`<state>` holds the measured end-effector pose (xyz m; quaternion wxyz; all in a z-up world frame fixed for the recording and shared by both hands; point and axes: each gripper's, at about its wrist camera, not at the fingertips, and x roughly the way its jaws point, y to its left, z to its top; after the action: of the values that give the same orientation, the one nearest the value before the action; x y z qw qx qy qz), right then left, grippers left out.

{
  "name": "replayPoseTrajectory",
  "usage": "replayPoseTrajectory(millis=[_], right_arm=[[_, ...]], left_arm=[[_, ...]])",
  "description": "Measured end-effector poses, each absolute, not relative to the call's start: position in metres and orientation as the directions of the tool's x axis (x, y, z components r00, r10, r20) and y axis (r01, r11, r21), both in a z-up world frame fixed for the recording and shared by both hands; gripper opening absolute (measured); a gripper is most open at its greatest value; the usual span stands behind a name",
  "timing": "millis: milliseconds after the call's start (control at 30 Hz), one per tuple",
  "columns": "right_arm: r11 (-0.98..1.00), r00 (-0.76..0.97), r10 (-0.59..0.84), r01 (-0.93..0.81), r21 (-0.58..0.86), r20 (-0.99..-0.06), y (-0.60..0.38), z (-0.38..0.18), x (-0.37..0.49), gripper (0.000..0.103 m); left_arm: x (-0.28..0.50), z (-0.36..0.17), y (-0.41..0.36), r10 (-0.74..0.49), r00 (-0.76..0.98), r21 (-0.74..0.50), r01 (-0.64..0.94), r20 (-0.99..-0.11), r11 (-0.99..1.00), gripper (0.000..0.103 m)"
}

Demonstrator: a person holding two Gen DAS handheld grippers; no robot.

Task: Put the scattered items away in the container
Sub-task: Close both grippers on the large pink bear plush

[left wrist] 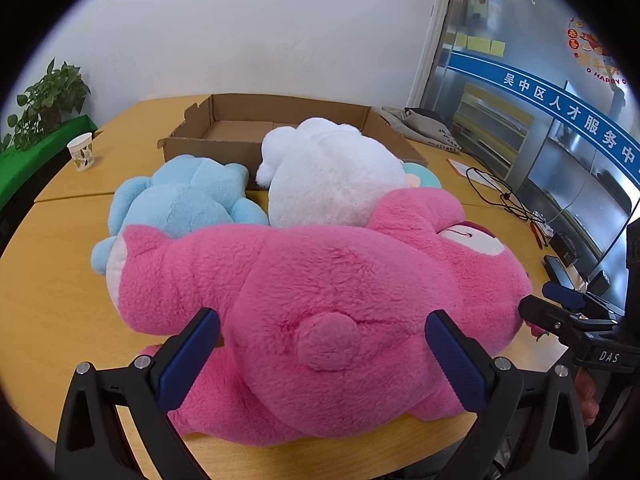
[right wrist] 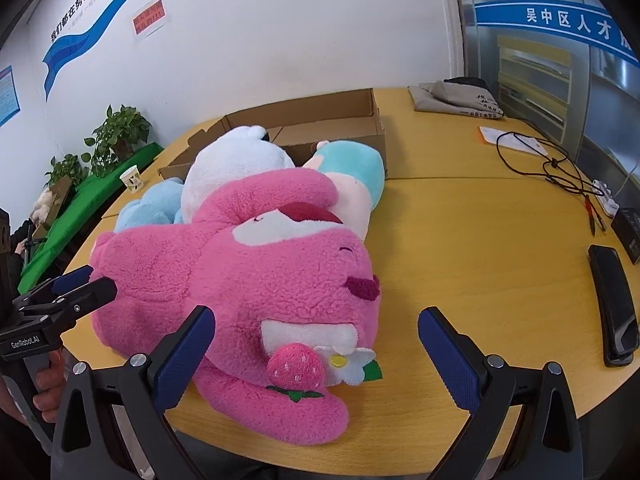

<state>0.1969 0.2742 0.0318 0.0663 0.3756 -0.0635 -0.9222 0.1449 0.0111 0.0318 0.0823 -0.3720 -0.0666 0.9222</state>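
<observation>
Nearest to us, the left gripper point(left wrist: 322, 350) is spread wide, its blue pads on either side of the pink plush bear's point(left wrist: 320, 304) rump and tail, grasping nothing. Over on the right, the right gripper point(right wrist: 316, 350) is equally released, jaws apart in front of the bear's head end, just before its strawberry point(right wrist: 295, 366) and white flower point(right wrist: 356, 364) trim. The bear lies flat on the yellow wooden table point(right wrist: 460, 248), close to the near edge. Just behind it, packed tight, sit a light blue plush point(left wrist: 184, 200) on the left, a white plush point(left wrist: 328, 176) in the middle, and a teal and pink plush point(right wrist: 354, 168) peeking out on the right. Farther back, the open cardboard box point(left wrist: 280, 116) shows a bare floor, with the white plush leaning over its near wall. A paper cup point(left wrist: 82, 151) stands far left; a black phone point(right wrist: 612, 304) and cables point(right wrist: 548, 164) lie on the right.
</observation>
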Motion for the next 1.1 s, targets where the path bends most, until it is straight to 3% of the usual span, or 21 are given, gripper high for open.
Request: replayPoseTrajectory(millis=[267, 467, 667, 767, 833, 933, 1100], right_arm=[[-0.977, -0.681, -0.208, 0.107, 0.186, -0.702, 0.274, 0.018, 0.174, 0.103], [-0.959, -0.633, -0.279, 0.139, 0.248, -0.722, 0.278, -0.004, 0.152, 0.103], [-0.892, -0.577, -0.433, 0.161, 0.423, -0.693, 0.291, -0.033, 0.14, 0.103], [-0.896, -0.598, -0.426, 0.175, 0.408, -0.679, 0.288, -0.032, 0.145, 0.103], [-0.9, -0.613, -0.419, 0.185, 0.394, -0.67, 0.285, -0.028, 0.151, 0.103], [-0.898, -0.624, -0.427, 0.207, 0.389, -0.654, 0.28, -0.019, 0.161, 0.087], [-0.915, -0.673, -0.397, 0.235, 0.328, -0.624, 0.268, 0.004, 0.183, 0.073]], left_arm=[[0.132, 0.011, 0.001, 0.252, -0.666, -0.234, -0.118, -0.702, -0.965, 0.103], [0.117, -0.01, -0.015, 0.354, -0.588, -0.352, -0.123, -0.727, -0.928, 0.103], [0.113, -0.015, -0.015, 0.378, -0.573, -0.377, -0.126, -0.727, -0.917, 0.102], [0.115, -0.012, -0.018, 0.402, -0.566, -0.395, -0.141, -0.72, -0.908, 0.09], [0.12, -0.006, -0.018, 0.399, -0.571, -0.382, -0.156, -0.717, -0.911, 0.074], [0.126, 0.002, -0.018, 0.395, -0.576, -0.365, -0.173, -0.715, -0.915, 0.056], [0.138, 0.016, -0.021, 0.407, -0.58, -0.365, -0.194, -0.705, -0.91, 0.044]])
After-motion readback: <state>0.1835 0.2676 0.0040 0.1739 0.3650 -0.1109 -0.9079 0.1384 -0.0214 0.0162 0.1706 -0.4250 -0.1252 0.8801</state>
